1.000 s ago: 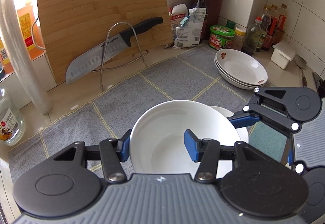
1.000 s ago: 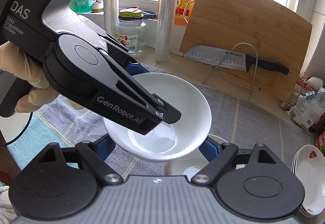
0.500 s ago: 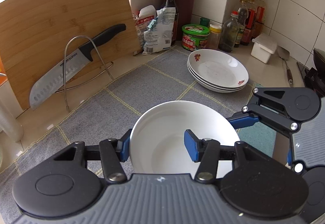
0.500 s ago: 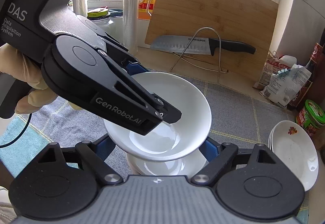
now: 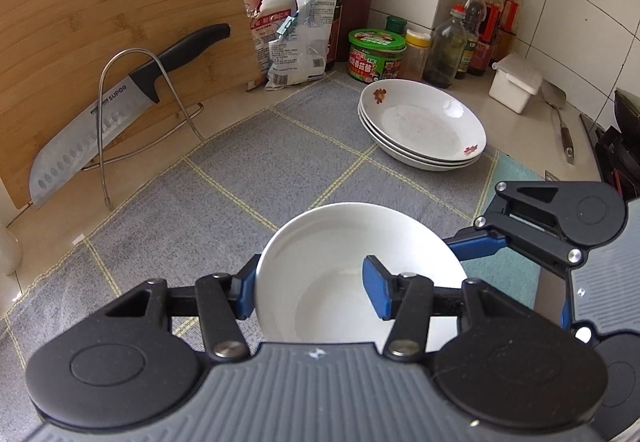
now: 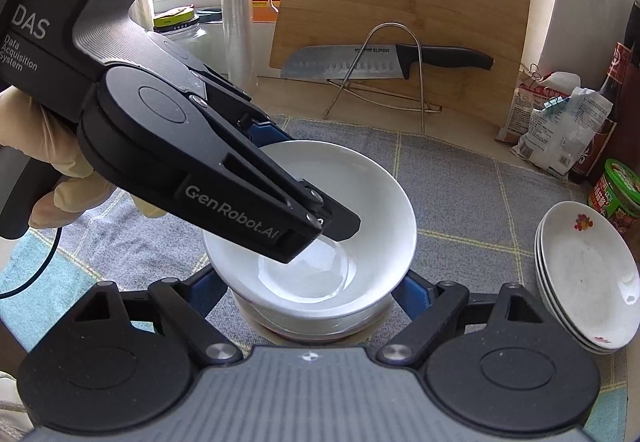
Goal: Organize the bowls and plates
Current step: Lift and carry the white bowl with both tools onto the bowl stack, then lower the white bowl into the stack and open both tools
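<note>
White bowl [image 6: 320, 226]: plain, deep, round, so no long axis to align. It sits directly over a second piece of white crockery [image 6: 316, 326] of which only a rim shows; whether it rests in it or hangs just above cannot be told. Both are on the near part of the grey checked mat [image 5: 248, 157] on the table.

Left hand-held gripper [image 5: 310, 292]: clenched on the bowl's near-left wall, one blue pad outside the rim, the other inside the basin. In the right wrist view it reaches in from the left, held by a gloved hand [image 6: 60, 169].

Right hand-held gripper [image 6: 308, 290]: jaws part-spread either side of the bowl's base; contact cannot be told. It lies on the bowl's right in the left wrist view.

Stack of three flower-printed plates [image 5: 424, 125]: far right of the bowl, well apart, on the same mat.

Governing relation, as judged: the bowl is straight above the lower dish, so the coming move is a downward seat and release.

Beyond: santoku knife [image 5: 120, 101] in a wire stand against a bamboo cutting board [image 5: 120, 1], far left.
</note>
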Demonstrator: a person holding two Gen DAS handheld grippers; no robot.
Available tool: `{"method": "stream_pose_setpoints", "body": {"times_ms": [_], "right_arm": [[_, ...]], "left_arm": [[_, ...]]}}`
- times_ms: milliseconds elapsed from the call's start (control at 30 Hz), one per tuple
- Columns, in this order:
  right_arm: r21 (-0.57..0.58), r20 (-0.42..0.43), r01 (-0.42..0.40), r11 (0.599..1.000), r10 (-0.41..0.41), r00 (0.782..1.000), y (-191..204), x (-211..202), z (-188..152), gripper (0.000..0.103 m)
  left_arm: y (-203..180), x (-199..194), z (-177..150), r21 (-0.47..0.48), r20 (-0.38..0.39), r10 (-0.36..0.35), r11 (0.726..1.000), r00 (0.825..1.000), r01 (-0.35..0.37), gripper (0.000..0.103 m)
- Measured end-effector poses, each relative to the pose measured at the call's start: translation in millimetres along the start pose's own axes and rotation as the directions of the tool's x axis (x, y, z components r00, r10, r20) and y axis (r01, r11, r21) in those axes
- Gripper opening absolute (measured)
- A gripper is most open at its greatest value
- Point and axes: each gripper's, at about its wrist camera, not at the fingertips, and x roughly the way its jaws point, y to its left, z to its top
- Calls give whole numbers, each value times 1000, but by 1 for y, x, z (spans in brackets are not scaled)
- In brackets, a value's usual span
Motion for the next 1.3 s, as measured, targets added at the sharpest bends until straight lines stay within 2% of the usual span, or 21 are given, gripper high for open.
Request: {"method": "stream_pose_setpoints", "body": {"times_ms": [1100,1167,1300], "right_arm": [[1,-16,-13,1000,13,1000,0,5,2,91],[5,-15,-13,1000,13,1000,0,6,2,93],[4,-1,-23,1000,23,1000,1,5,0,103]], "left_arm": [[6,8,-5,-26,-9,-17,1000,1000,16,52],[6,8,-5,-29,-11,-19,999,1000,19,53],[5,8,-6,-37,-7,-22,999,1000,21,59]]}}
